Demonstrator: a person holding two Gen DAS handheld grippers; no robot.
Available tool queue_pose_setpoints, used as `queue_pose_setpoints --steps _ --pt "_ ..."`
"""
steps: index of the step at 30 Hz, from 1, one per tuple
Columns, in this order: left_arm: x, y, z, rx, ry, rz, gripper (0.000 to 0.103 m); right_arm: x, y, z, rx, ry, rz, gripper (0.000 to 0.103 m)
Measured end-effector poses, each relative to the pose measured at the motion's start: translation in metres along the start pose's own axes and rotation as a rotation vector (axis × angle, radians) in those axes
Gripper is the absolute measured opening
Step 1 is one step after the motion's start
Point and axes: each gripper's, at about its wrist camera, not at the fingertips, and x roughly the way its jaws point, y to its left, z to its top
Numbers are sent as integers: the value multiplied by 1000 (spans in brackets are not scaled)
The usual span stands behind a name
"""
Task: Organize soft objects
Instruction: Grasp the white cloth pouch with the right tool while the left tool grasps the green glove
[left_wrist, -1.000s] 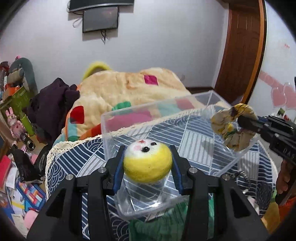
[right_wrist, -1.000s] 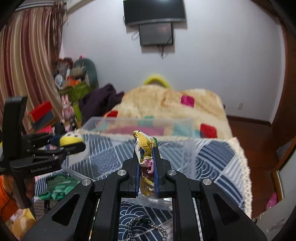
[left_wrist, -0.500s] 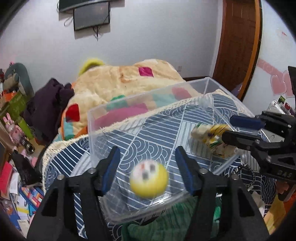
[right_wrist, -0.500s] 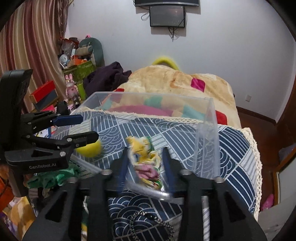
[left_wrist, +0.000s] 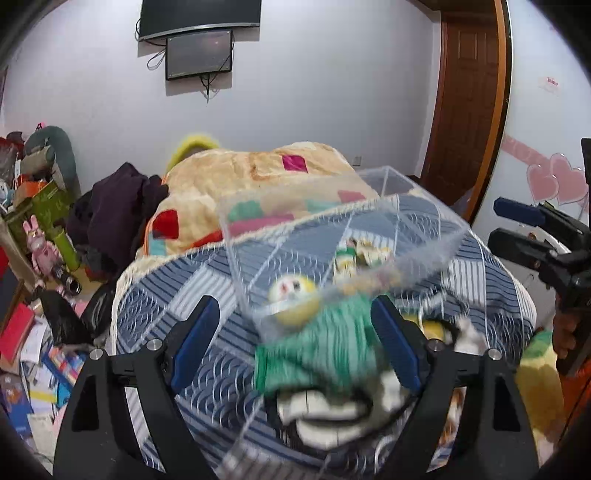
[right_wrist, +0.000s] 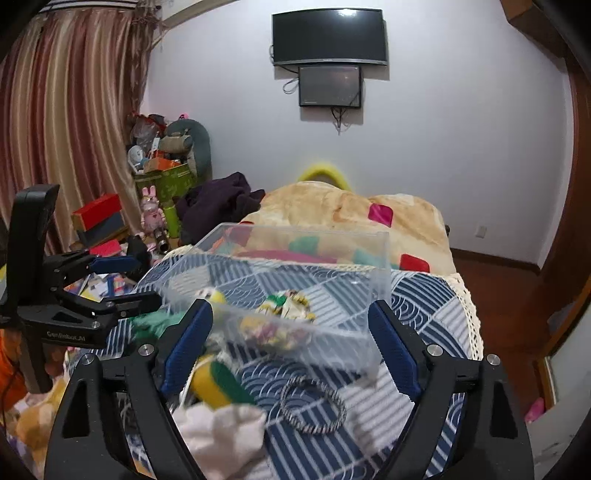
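Patterned blue tablecloth (right_wrist: 424, 317), cluttered bedroom

A clear box (right_wrist: 376, 266) stood on the patterned cloth (right_wrist: 436, 314); inside it lay a ball toy (left_wrist: 293, 301) left of a scrunchie (right_wrist: 290, 304). Before the box lay a striped ring (right_wrist: 314, 406), socks (right_wrist: 218, 424) to its left.

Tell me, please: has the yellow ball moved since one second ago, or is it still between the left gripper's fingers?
Yes. The yellow ball has left the left gripper, now open, and lies inside the clear box, behind its near wall.
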Motion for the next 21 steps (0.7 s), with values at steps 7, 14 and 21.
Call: queue_pose_setpoints --steps 7,14,21 --pt "-13 -7 -35 -1 10 -1 85 -2 10 -33 30 49 36 85" --pt "-7 -13 -50 0 14 -26 85 11 17 -63 100 126 89 85" --pt "8 -8 -38 -64 -9 -34 85 23 16 -77 163 160 135 82"
